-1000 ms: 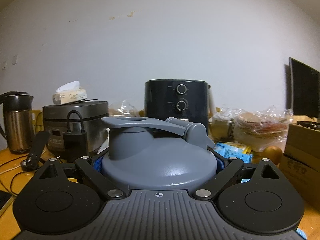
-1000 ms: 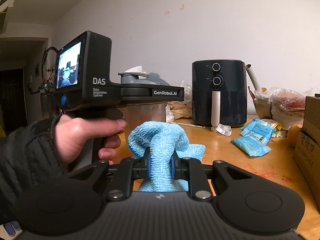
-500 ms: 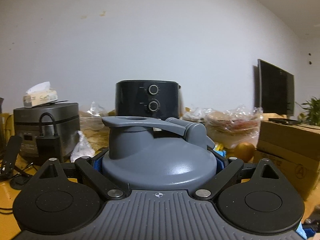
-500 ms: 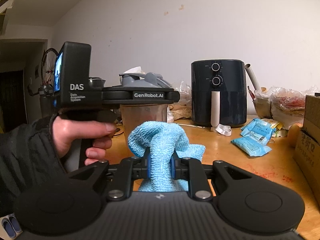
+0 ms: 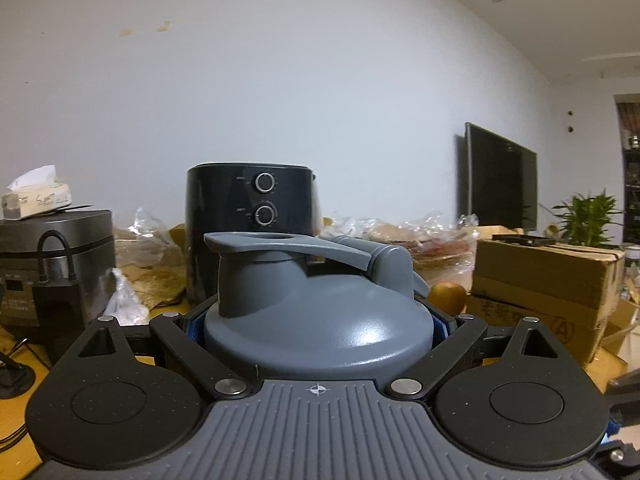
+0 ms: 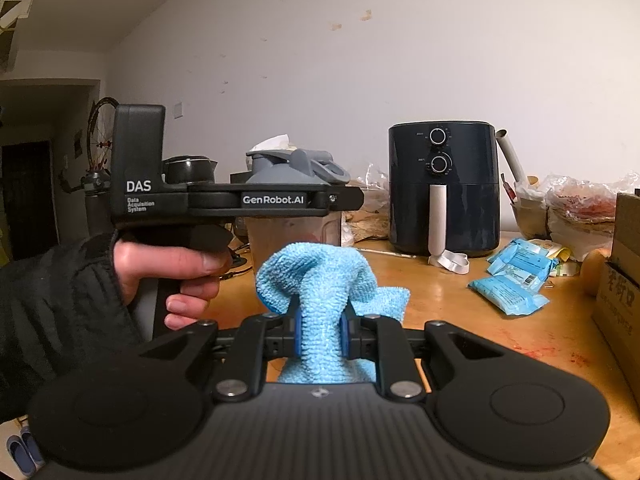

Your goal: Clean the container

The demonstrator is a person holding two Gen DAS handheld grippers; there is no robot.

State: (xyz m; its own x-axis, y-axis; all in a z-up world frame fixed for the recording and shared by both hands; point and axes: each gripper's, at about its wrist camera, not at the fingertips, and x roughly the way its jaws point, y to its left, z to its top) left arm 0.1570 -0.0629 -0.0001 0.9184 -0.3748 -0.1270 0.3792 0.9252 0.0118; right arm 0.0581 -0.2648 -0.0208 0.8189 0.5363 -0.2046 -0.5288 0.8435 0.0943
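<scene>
The container is a translucent shaker cup with a grey flip-cap lid. My left gripper is shut on it just under the lid. In the right wrist view that gripper lies level and side-on, and a hand holds its grip. My right gripper is shut on a light blue cloth, and its jaws have just closed a little tighter on it. The cloth bunches up in front of the cup's lower part, and I cannot tell whether it touches the cup.
A dark air fryer stands at the back of the wooden table. Blue packets and a cardboard box lie to the right. A rice cooker and a monitor flank the left wrist view.
The left gripper has swung with the container: its screen turned out of the right wrist view, and in its own view the air fryer slid left while a monitor and plant appeared. The right gripper stayed put.
</scene>
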